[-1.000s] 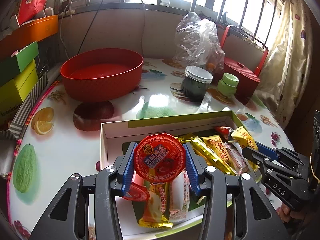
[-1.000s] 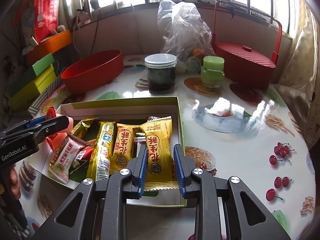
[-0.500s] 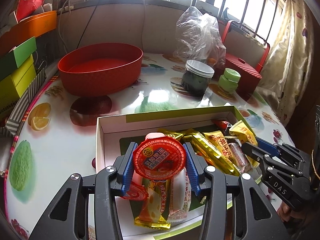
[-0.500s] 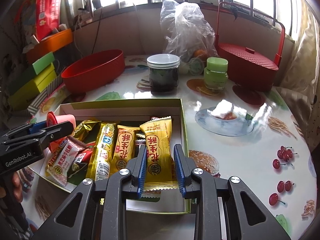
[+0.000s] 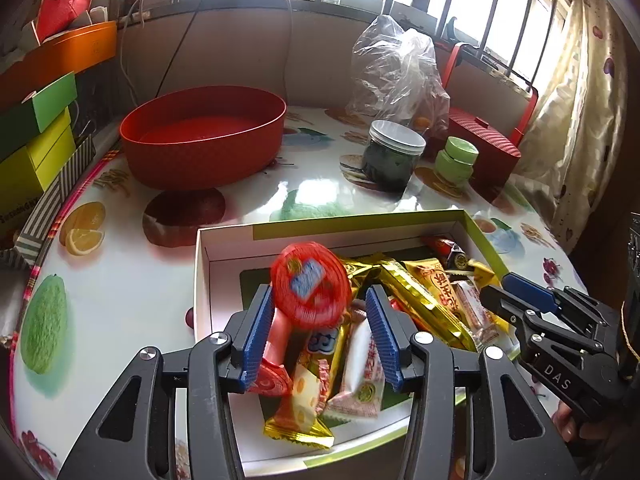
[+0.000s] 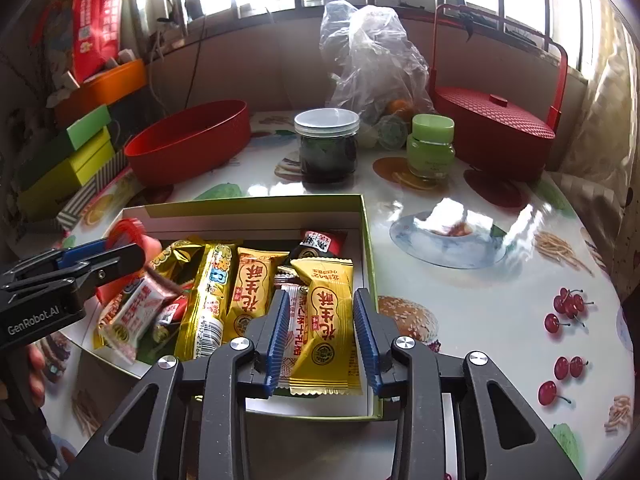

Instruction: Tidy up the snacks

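A white box with a green rim (image 5: 340,224) (image 6: 248,202) lies on the table and holds several wrapped snacks. My left gripper (image 5: 318,300) hovers over the box's near left part with its jaws opening. A red-lidded jelly cup (image 5: 310,286) sits tilted and blurred between the pads, slipping free. My right gripper (image 6: 322,300) is over the box's near right corner, its jaws also opening. A yellow snack packet (image 6: 324,320) lies in the box between its pads, with a gap on each side. Each gripper shows in the other's view: right gripper (image 5: 520,300), left gripper (image 6: 100,256).
A red oval bowl (image 5: 204,132) stands at the back left. A dark jar (image 5: 392,156), a small green jar (image 5: 456,158), a plastic bag (image 5: 396,72) and a red handled basket (image 6: 492,128) are behind the box. Coloured boxes (image 5: 36,140) are stacked along the left edge.
The right jaws have spread apart off the yellow packet. The left jaws have widened a little, and the jelly cup has tipped and blurred between them.
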A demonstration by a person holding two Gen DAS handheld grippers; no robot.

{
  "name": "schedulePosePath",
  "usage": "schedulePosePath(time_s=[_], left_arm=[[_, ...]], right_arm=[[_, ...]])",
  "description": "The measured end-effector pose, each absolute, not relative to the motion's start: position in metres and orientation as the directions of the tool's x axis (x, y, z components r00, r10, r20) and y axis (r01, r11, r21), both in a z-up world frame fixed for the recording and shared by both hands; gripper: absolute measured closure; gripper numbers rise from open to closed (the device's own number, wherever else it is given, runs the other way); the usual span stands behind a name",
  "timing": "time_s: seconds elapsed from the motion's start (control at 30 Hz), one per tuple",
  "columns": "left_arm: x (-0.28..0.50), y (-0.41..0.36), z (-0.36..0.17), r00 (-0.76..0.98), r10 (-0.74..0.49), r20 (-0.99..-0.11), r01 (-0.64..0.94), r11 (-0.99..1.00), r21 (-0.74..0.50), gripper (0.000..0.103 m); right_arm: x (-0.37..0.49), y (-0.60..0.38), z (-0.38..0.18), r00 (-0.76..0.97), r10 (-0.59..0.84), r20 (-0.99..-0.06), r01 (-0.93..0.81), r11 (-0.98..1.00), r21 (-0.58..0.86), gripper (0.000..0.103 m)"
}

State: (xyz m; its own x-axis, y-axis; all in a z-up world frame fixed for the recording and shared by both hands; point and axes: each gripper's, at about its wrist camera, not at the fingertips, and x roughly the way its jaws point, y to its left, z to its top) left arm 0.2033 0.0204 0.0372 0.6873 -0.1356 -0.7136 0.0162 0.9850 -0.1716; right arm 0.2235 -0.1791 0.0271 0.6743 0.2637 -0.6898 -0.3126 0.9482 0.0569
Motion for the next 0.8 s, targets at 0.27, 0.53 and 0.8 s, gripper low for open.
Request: schedulePosePath(time_s=[0.27,0.53,0.8], left_arm=[[0.194,0.019,0.041,0.693,-0.132,-0.709,0.021,0.986,-0.164,0.054],[0.174,0.014,0.051,0.716,-0.129,-0.687,0.028,0.987,-0.156,0.054],[0.15,0.002,0.049,0.708,-0.131,-0.693,0.04,0.988,-0.146,0.054]], right_arm=[[0.216,-0.18,0.029,0.682,0.265,-0.682,-0.309,0.949,0.06,0.065],[0.203,-0.183,0.036,0.698,0.273,-0.662,-0.305,0.95,0.07,0.062],[0.183,-0.184,0.04,0.703,0.288,-0.65,-0.317,0.945,0.076,0.061]])
